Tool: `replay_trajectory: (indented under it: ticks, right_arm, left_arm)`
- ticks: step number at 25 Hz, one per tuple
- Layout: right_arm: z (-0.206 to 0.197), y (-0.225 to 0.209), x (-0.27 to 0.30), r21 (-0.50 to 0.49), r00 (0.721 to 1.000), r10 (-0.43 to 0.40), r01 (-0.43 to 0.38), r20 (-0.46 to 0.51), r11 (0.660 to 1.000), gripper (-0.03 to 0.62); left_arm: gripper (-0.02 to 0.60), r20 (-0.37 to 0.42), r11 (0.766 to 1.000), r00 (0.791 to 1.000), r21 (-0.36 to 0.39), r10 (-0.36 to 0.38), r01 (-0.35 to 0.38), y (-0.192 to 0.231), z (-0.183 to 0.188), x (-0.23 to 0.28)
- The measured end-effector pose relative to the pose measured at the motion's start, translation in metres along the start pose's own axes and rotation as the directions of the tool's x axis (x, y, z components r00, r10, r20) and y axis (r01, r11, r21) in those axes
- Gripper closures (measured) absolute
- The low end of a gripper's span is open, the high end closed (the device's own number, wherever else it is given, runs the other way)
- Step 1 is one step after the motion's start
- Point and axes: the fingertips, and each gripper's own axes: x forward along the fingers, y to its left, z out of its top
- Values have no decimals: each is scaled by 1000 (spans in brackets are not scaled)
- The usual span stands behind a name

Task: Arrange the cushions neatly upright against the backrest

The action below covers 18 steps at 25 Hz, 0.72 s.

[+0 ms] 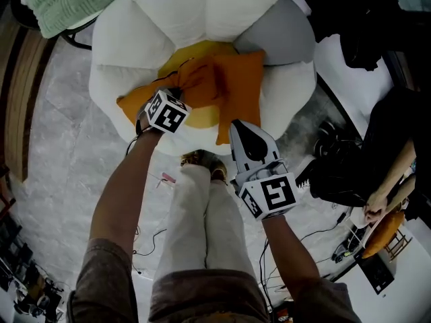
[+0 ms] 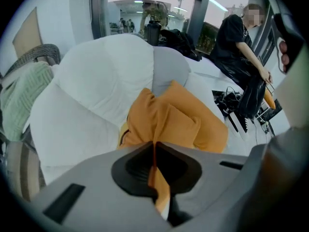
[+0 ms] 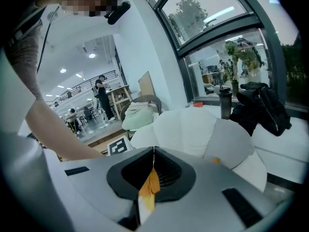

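**Dim from overhead, bright and fisheye-bent up close**

The head view is underexposed and greyish, its corners sinking to near black; only the white chair [image 1: 202, 19] reads bright. Both gripper views are circular, black-rimmed and strongly curved toward the edges. Daylight floods through the windows [image 3: 222, 28], slightly blown out, with small ceiling lights [image 3: 91, 55] deeper in. The foreground nearest each lens is soft; the orange cushion [image 2: 183, 120] is sharp and evenly lit.

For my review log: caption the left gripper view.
Left claw shut on the orange cushion, white petal-shaped chair behind.
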Motion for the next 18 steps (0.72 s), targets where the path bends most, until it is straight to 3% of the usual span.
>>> replay_trajectory:
  ticks: [7, 18]
  right_arm:
    - [34, 12, 1, -19, 1000, 3, -3, 29, 1000, 574]
    - [62, 16, 5, -33, 999, -30, 31, 37, 999, 574]
  left_arm:
    - [565, 125, 985, 991, -171, 47, -25, 41, 35, -44]
    - [566, 321, 930, 939, -368, 123, 4, 80, 108, -102]
